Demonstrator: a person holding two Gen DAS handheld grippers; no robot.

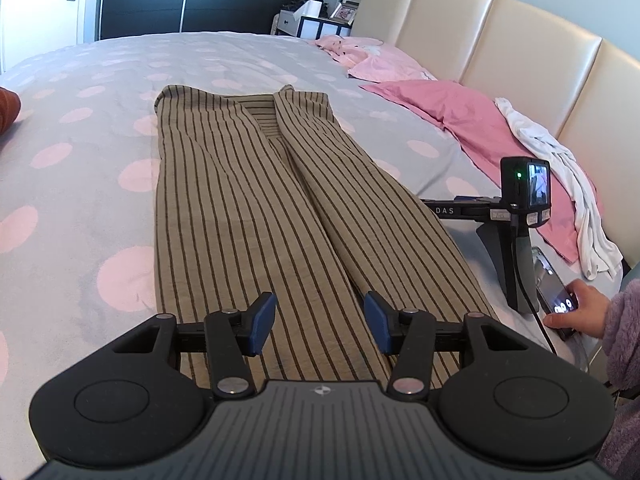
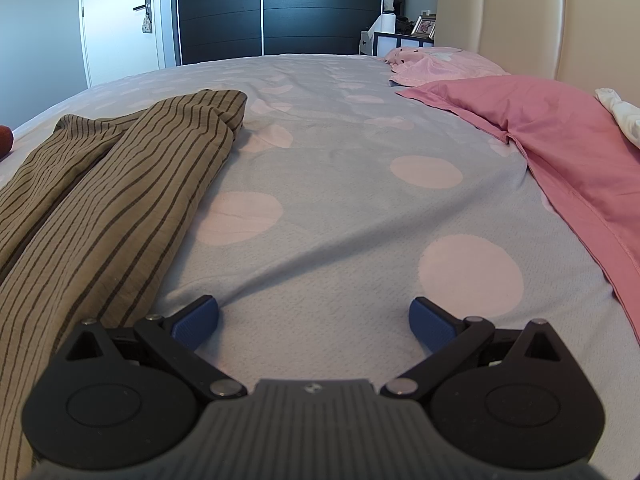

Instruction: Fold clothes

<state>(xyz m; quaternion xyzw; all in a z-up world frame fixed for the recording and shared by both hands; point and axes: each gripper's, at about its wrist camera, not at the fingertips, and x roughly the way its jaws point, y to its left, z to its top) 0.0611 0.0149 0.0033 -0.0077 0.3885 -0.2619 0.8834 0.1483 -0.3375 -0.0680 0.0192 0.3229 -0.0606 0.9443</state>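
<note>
Left gripper [image 1: 320,322] jaws parted about halfway, nothing between blue ribbed pads, hovering over striped trousers [image 1: 256,216] at lower centre. Right gripper [image 2: 314,326] jaws spread wide, empty, over bare duvet [image 2: 340,208]. Trousers: crinkled tan fabric, thin dark stripes, legs laid lengthwise, filling frame centre in left view, left edge in right view. Duvet grey with pink dots.
</note>
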